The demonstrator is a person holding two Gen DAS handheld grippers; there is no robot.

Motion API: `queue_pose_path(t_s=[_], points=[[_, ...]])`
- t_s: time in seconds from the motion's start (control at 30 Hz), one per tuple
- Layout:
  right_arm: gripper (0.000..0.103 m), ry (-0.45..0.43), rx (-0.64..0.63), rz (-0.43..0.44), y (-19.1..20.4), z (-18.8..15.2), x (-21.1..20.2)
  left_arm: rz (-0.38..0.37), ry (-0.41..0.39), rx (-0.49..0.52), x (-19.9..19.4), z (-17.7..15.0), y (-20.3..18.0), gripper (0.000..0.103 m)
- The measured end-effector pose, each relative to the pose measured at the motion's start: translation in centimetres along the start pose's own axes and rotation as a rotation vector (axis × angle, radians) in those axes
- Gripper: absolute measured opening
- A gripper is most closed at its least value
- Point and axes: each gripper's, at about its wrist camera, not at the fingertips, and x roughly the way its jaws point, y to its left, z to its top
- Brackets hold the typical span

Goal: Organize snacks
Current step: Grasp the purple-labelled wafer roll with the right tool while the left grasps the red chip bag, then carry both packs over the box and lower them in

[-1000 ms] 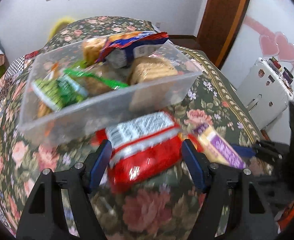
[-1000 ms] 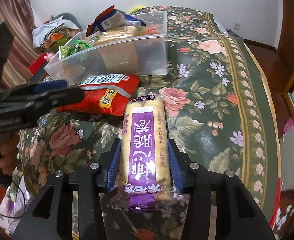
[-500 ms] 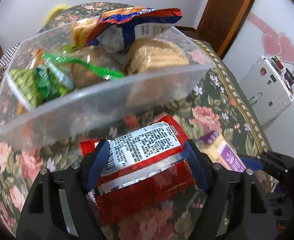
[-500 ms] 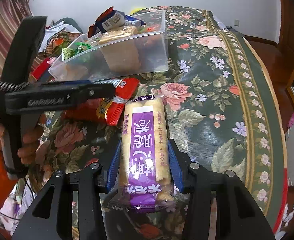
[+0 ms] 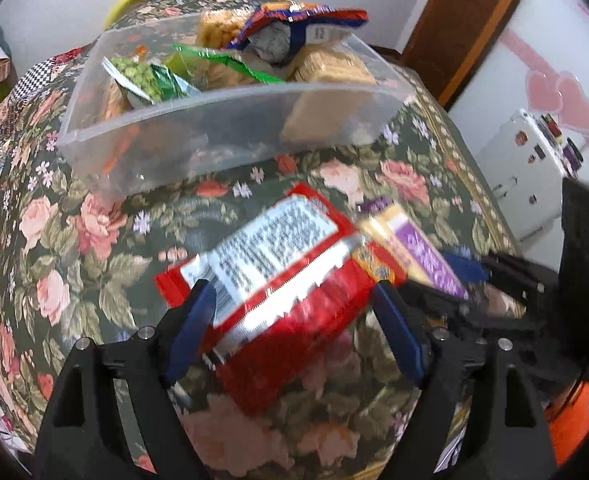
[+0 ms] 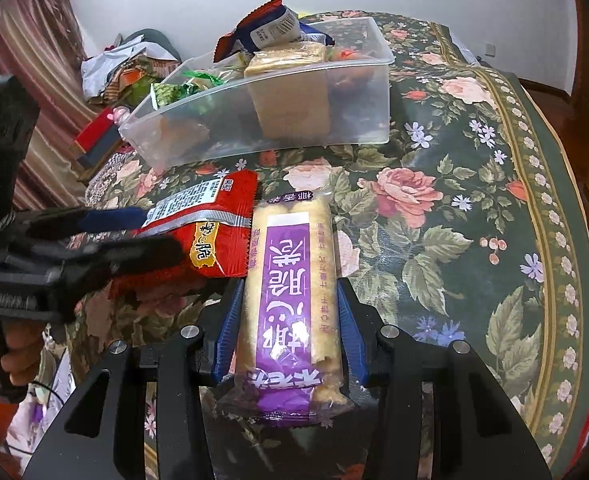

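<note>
Left gripper (image 5: 290,320): jaws wide and they have just been opening further; the red snack packet (image 5: 278,280) lies between the blue pads, low in the centre of the left wrist view. The left pad sits at the packet's edge, the right pad stands clear of it; the picture is blurred there.
Right gripper (image 6: 290,332): jaws narrow, the blue pads pressing both long sides of the purple-labelled biscuit pack (image 6: 290,292), bottom centre of the right wrist view.
Red snack packet: on the floral cloth (image 6: 454,208), left of the biscuit pack and touching its upper left side in the right wrist view; printed white panel faces up.
Purple-labelled biscuit pack: lengthwise along the fingers, its far end pointing toward the clear plastic bin (image 6: 358,104).
Clear plastic bin: upper centre of both views, standing on the cloth, well apart from the two packets; it holds green packets, tan biscuit packs and a blue-and-orange bag that sticks above the rim.
Person's hand (image 6: 18,352): lower left edge of the right wrist view, gripping the left gripper's handle.
</note>
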Motion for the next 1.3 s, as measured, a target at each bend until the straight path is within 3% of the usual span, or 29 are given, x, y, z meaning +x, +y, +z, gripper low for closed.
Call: queue_pose_path(t_s=[0.17,0.3,0.43,0.57,0.7,0.8,0.87,0.93,1.07,1.1,1.13,1.3], points=[[0.042,0.004,0.012,-0.010,-0.2,0.1,-0.1,0.025,0.008,0.044,0.0,-1.1,-0.9,0.082],[0.042,0.010,0.023,-0.008,-0.5,0.0,-0.5,0.044,-0.059,0.077,-1.4,-0.4,-0.7,0.083],[0.042,0.019,0.042,0.011,-1.0,-0.3,-1.0,0.116,-0.164,0.222,-1.6,0.3,-1.6,0.103],[0.042,0.025,0.049,0.012,-1.2,-0.3,-1.0,0.100,-0.100,0.277,0.9,0.9,-1.7,0.103],[0.043,0.032,0.037,0.005,-1.1,-0.2,-0.9,0.071,-0.049,0.251,3.0,1.3,-1.2,0.103],[0.049,0.033,0.033,0.003,-1.0,0.0,-0.7,0.035,-0.033,0.193,3.6,1.8,-0.5,0.103],[0.052,0.029,0.032,0.000,-1.1,0.3,-0.6,0.014,-0.031,0.151,3.7,1.8,0.1,0.101],[0.052,0.027,0.029,-0.005,-1.1,0.4,-0.4,0.017,-0.054,0.131,3.4,1.5,0.3,0.088],[0.052,0.018,0.003,-0.027,-0.9,0.3,0.0,0.006,-0.070,0.089,2.5,0.9,0.7,0.075],[0.051,0.016,-0.005,-0.037,-0.8,0.2,0.0,-0.001,-0.074,0.074,2.2,0.7,0.9,0.071],[0.043,0.012,-0.012,-0.048,-0.8,0.1,0.0,-0.006,-0.076,0.060,2.1,0.5,1.0,0.067],[0.042,-0.002,-0.022,-0.067,-0.6,0.0,-0.3,0.005,-0.088,0.017,0.8,-0.6,1.3,0.066]])
